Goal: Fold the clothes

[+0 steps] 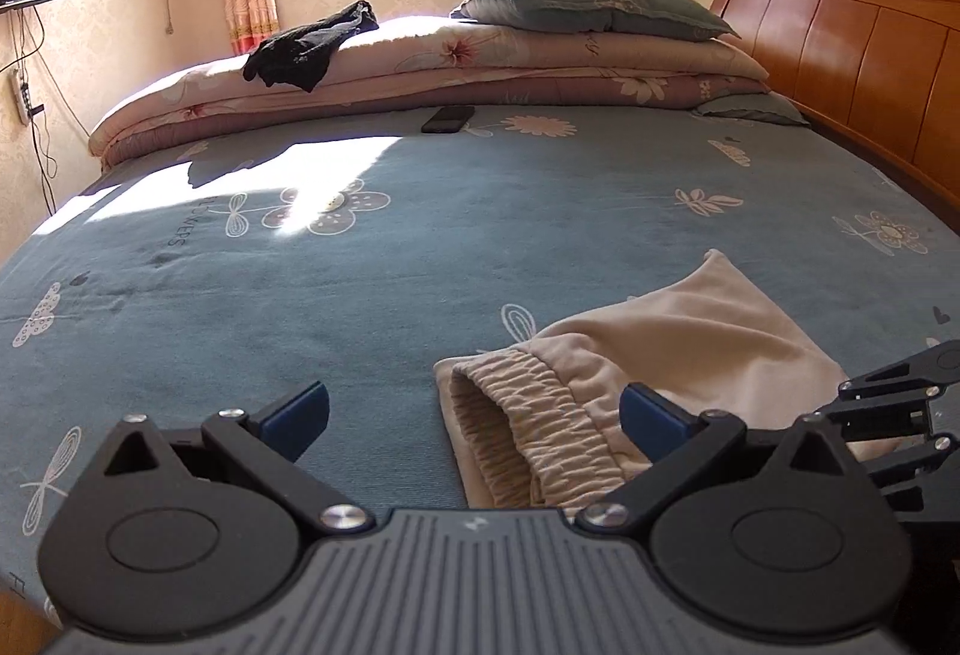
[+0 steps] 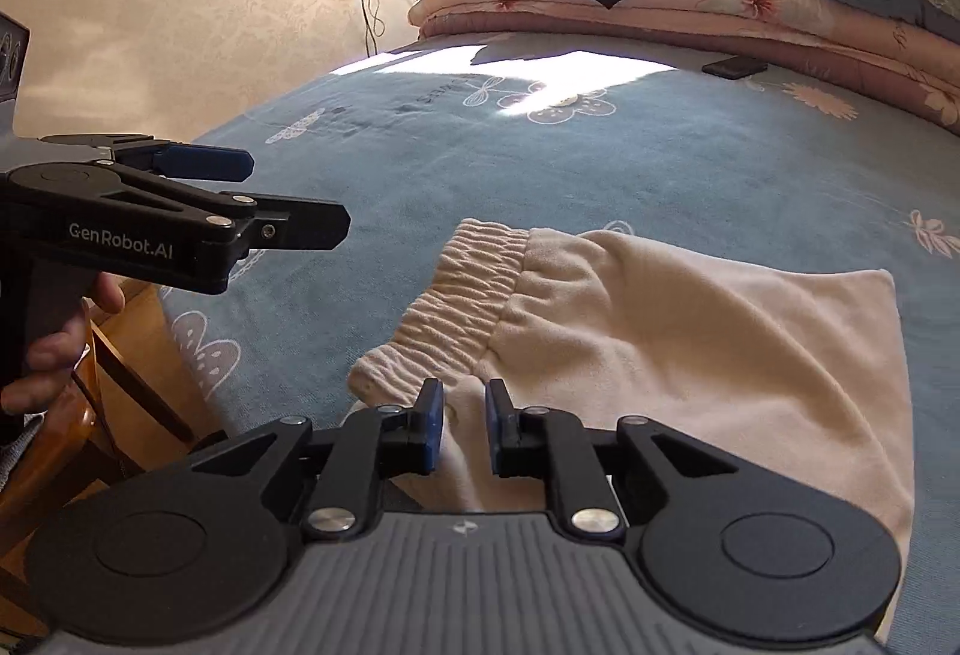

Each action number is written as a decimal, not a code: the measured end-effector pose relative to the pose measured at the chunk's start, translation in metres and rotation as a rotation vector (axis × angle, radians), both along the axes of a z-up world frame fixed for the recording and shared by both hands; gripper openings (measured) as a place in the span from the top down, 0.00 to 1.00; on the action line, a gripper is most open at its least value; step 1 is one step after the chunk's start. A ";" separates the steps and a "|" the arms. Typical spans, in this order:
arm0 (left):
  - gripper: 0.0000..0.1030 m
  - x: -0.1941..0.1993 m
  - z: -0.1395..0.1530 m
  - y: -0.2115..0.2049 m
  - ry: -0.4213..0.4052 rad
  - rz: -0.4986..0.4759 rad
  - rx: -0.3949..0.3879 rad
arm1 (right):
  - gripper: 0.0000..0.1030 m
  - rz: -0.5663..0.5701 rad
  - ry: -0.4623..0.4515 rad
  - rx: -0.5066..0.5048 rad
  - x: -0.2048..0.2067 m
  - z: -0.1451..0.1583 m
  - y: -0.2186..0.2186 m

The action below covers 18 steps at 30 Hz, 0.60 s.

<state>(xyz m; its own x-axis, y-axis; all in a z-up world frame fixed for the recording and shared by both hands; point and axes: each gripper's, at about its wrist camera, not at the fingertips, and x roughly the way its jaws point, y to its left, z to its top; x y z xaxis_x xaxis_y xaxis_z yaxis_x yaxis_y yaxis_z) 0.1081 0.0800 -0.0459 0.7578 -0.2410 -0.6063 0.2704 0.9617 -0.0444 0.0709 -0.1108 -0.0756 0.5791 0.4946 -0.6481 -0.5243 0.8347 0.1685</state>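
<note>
The right gripper (image 2: pixel 462 430) is pinched nearly together on a fold of the cream garment (image 2: pixel 690 343), its blue pads (image 2: pixel 433 433) with pale cloth bunched between them just behind the elastic waistband (image 2: pixel 462 295). The left gripper (image 1: pixel 474 415) is the other story: jaws spread wide, nothing between them, hanging above the bedsheet (image 1: pixel 300 307) with the waistband end of the garment lying under its right finger.

The garment itself lies near the bed's front edge, waistband toward the left gripper, and looks already doubled over on the blue flowered sheet. By the look of it, this is the grasp stage of a fold: one side taken, the other not yet. The next move would seem to call for the left gripper to come down and close on the waistband corner, so both can lift and carry the cloth over evenly.

As for writing, "GenRobot.AI" reads clearly in white on the left gripper's side in the right wrist view. The sheet carries a printed word by a flower, seemingly "FLOWERS", upside down from here.
</note>
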 end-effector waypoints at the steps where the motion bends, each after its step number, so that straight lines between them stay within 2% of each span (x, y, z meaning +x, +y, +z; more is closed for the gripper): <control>1: 0.00 0.006 -0.002 -0.008 0.012 -0.052 -0.035 | 0.81 -0.031 -0.004 -0.007 -0.004 0.002 -0.011; 4: 0.00 0.026 -0.011 -0.032 0.058 -0.205 -0.143 | 0.77 -0.129 -0.004 -0.016 -0.011 0.002 -0.047; 6: 0.01 0.040 -0.028 -0.044 0.127 -0.263 -0.183 | 0.74 -0.198 -0.001 -0.015 -0.011 -0.003 -0.070; 8: 0.00 0.047 -0.047 -0.052 0.194 -0.262 -0.141 | 0.69 -0.270 0.001 -0.012 -0.011 -0.008 -0.091; 9: 0.01 0.048 -0.061 -0.052 0.230 -0.233 -0.085 | 0.65 -0.306 -0.003 -0.012 -0.013 -0.010 -0.099; 10: 0.01 0.044 -0.068 -0.048 0.223 -0.227 -0.055 | 0.63 -0.342 -0.012 -0.020 -0.015 -0.011 -0.108; 12: 0.01 0.032 -0.076 -0.039 0.188 -0.234 -0.016 | 0.50 -0.419 -0.046 -0.069 -0.021 -0.017 -0.125; 14: 0.01 0.028 -0.074 -0.041 0.198 -0.207 0.037 | 0.42 -0.476 -0.052 -0.119 -0.028 -0.026 -0.142; 15: 0.01 0.027 -0.073 -0.042 0.204 -0.191 0.064 | 0.42 -0.490 -0.041 -0.137 -0.030 -0.032 -0.149; 18: 0.01 0.033 -0.073 -0.038 0.231 -0.163 0.044 | 0.36 -0.496 -0.003 -0.138 -0.037 -0.043 -0.164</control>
<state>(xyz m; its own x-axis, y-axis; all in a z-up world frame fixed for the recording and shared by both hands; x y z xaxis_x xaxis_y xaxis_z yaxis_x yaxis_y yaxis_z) 0.1415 0.0419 -0.1185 0.5519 -0.3179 -0.7709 0.4092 0.9088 -0.0819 0.0341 -0.2749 -0.1189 0.7241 0.0701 -0.6861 -0.0601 0.9974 0.0385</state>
